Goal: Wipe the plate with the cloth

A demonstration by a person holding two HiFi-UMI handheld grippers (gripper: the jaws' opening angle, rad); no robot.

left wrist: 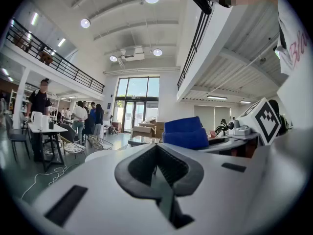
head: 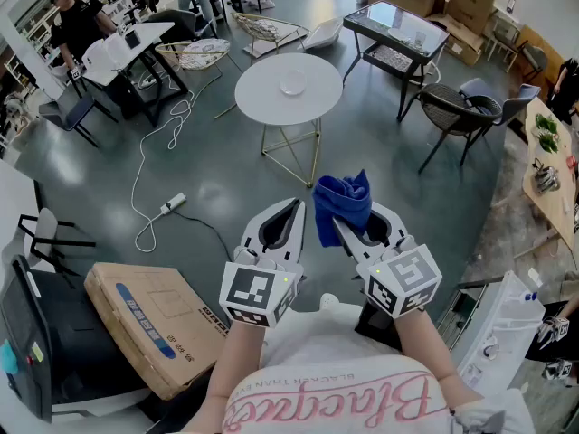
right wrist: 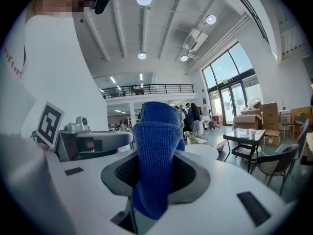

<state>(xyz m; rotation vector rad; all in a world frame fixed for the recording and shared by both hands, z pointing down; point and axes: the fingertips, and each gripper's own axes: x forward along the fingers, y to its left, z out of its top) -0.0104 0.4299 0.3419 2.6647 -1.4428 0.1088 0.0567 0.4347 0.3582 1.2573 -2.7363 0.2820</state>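
Our left tongs (head: 298, 208) are closed together on nothing, over the floor short of the table's (head: 262, 102) near edge. The plate (head: 292, 85) sits about mid-table, ahead of both tongs and well apart from them; it is too small to tell whether anything lies in it. Our right tongs (head: 336, 224) are clamped on the blue cloth (head: 344, 199), which stands bunched above the jaws. We judge the cloth must travel forward and slightly left to the plate.

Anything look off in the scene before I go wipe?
A white power strip and its cable lie loose across the grey floor, near the path to the round white table: a possible trip hazard. The blue cloth is clamped in the right gripper.
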